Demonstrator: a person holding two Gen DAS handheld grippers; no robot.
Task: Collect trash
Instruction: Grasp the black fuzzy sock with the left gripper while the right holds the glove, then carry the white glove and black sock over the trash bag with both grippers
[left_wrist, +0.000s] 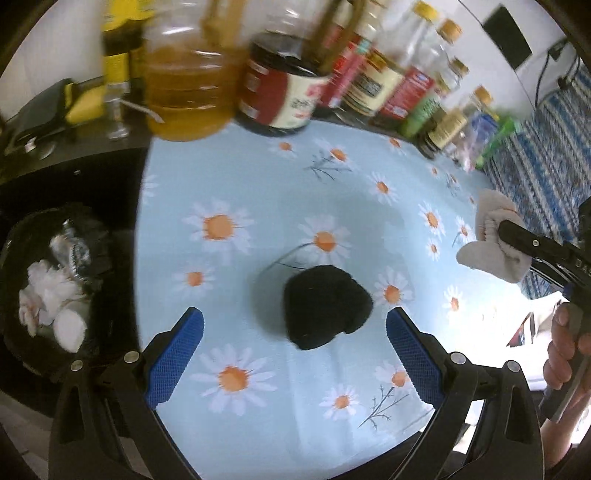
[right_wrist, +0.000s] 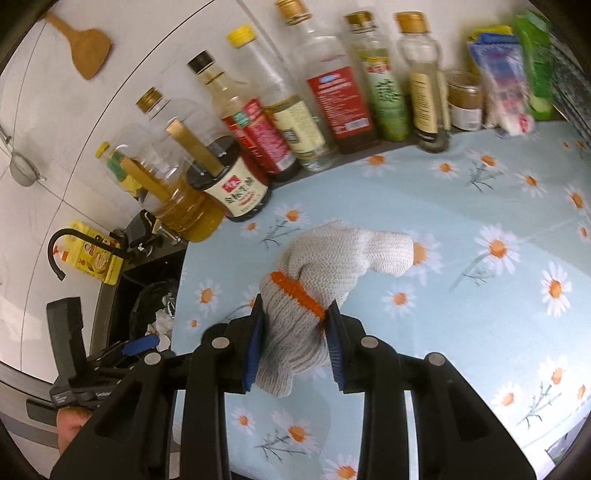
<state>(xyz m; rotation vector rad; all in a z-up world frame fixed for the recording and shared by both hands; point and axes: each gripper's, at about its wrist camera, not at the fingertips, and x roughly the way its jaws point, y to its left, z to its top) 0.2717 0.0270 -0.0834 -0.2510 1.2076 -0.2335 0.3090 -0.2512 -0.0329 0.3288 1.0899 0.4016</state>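
- left wrist view: the left gripper (left_wrist: 294, 328) stands with jaws wide and nothing between the pads; it hangs over the daisy-print tablecloth (left_wrist: 258, 184).
- the black crumpled item (left_wrist: 325, 306) lies on the cloth just ahead of and between the blue pads, not touched by either.
- the bin with a black liner (left_wrist: 22, 339) sits off the left edge of the table, lower down, with white tissue and foil wrappers already inside.
- at the right edge, the right gripper (left_wrist: 517, 240) is seen carrying a grey knitted glove (left_wrist: 491, 236) above the cloth.
- right wrist view: here the right gripper (right_wrist: 295, 343) is clamped narrow on the glove (right_wrist: 332, 258) at its orange-edged cuff; the fingers of the glove hang forward, clear of the table.
- the bin (right_wrist: 155, 306) shows at the far left, beyond the table edge, well apart from the glove.
- a row of bottles (right_wrist: 332, 92) lines the far side by the wall.
- judgement: the step in hand is carrying the glove to the bin. next, the right claw must cross left over the edge and release above the opening; the left claw must descend and close on the black item.
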